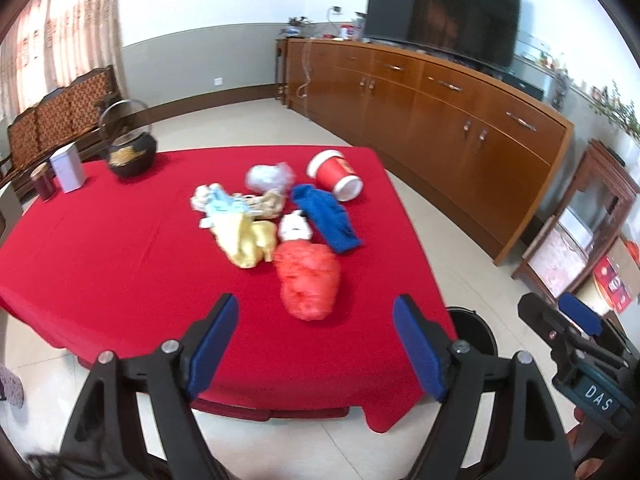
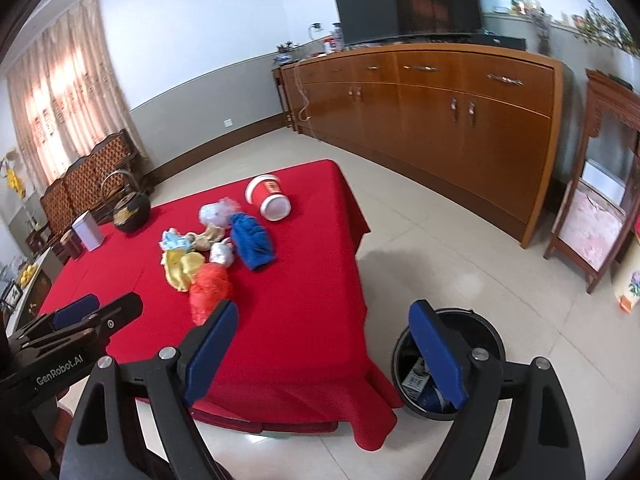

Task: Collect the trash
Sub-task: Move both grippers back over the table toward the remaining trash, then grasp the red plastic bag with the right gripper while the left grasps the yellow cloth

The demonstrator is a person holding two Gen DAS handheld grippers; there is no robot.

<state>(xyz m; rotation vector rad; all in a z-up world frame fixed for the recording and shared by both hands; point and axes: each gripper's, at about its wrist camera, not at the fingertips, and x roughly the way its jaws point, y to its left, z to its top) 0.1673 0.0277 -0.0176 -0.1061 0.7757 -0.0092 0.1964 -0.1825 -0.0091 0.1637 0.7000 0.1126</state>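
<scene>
Trash lies in a heap on the red table point(image 1: 100, 248): a crumpled red bag point(image 1: 308, 280) nearest me, a yellow wad point(image 1: 248, 240), a white wad point(image 1: 294, 228), a blue cloth point(image 1: 326, 218), a clear plastic wad point(image 1: 270, 176), pale wrappers point(image 1: 218, 200) and a tipped red cup point(image 1: 334, 174). My left gripper point(image 1: 316, 348) is open and empty, just short of the red bag. My right gripper point(image 2: 324, 354) is open and empty, over the table's near right corner. A black bin point(image 2: 486, 328) with trash inside stands on the floor beside the table point(image 2: 300, 320).
A black kettle point(image 1: 132, 152), a white tin point(image 1: 68, 170) and a dark jar point(image 1: 42, 182) stand at the table's far left. A long wooden sideboard point(image 1: 440, 120) with a TV point(image 1: 444, 8) runs along the right wall. A wooden stand point(image 2: 592, 208) is right of it.
</scene>
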